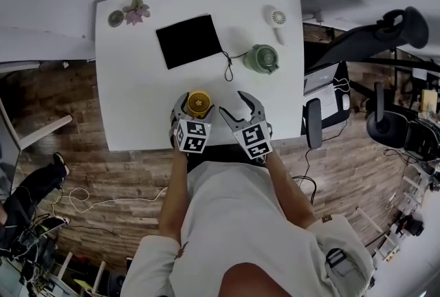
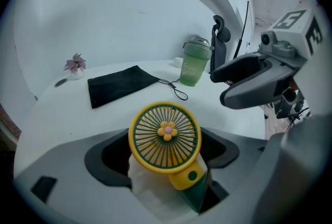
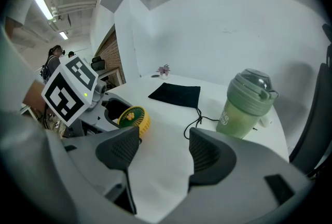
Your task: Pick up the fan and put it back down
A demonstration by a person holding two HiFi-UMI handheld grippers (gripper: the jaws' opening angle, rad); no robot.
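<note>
- The left gripper [image 2: 166, 168] is squeezing the little yellow fan [image 2: 165, 136] down low, around the neck under its round head. The head is sticking up above the jaws.
- The fan is sitting at the front edge of the white table [image 1: 137, 96], right in front of the person. I honestly can't tell if it's resting on the table or lifted off it.
- What's worrying me: with the grip that low, I'm guessing the heavy head could tip or twist in the jaws. If it's let go while leaning, it's probably toppling, and the table edge is close enough for it to drop off.
- The right gripper [image 3: 163, 150] is hanging just beside it, jaws spread wide and holding nothing. A careless swing from it could be knocking the fan.
- Both forearms are tucked in near the body. The left gripper is pointing ahead and the right is angling slightly inward.
</note>
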